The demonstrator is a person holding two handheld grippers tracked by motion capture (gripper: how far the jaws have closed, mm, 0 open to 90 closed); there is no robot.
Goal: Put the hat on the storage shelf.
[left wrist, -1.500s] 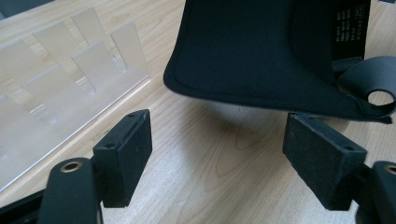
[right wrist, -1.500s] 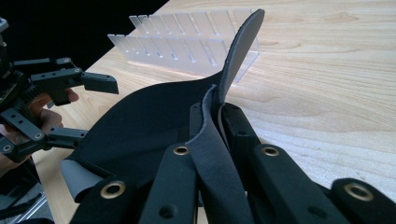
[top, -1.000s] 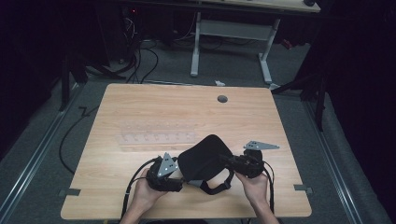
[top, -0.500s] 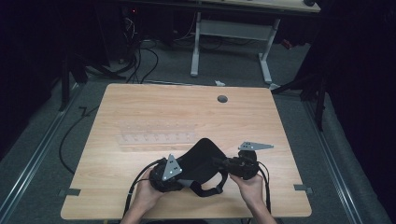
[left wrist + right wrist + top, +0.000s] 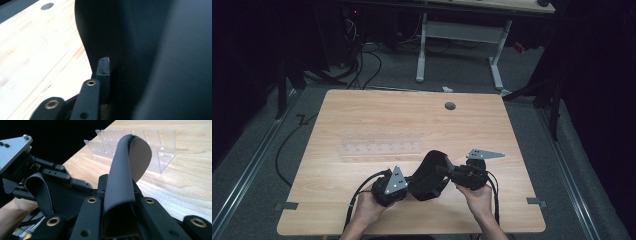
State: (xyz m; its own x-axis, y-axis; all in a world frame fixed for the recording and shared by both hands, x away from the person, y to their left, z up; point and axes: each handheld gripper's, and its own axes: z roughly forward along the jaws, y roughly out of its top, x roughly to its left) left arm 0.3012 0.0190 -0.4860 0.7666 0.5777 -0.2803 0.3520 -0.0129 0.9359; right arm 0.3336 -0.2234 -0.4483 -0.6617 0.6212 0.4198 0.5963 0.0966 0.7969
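A black flexible pad (image 5: 429, 175) is held up off the table near its front edge, bowed between both grippers. My left gripper (image 5: 411, 185) is shut on its left edge, and the pad (image 5: 150, 60) looms dark beside one jaw in the left gripper view. On the right side, my right gripper (image 5: 447, 172) is shut on a folded part of the pad (image 5: 125, 165), which curls up between the jaws of the right gripper (image 5: 118, 185). The left gripper (image 5: 80, 185) also appears at the left of the right gripper view, pinching the pad's far edge.
A clear plastic slotted rack (image 5: 379, 145) lies on the wooden table (image 5: 362, 110) just beyond the grippers; the rack (image 5: 150, 142) stands empty. A round grey cable hole (image 5: 450, 106) sits at the back. Desk legs and cables are on the floor behind.
The two grippers have drawn slightly closer together near the front edge. The pad between them has buckled into a tighter, more upright curl.
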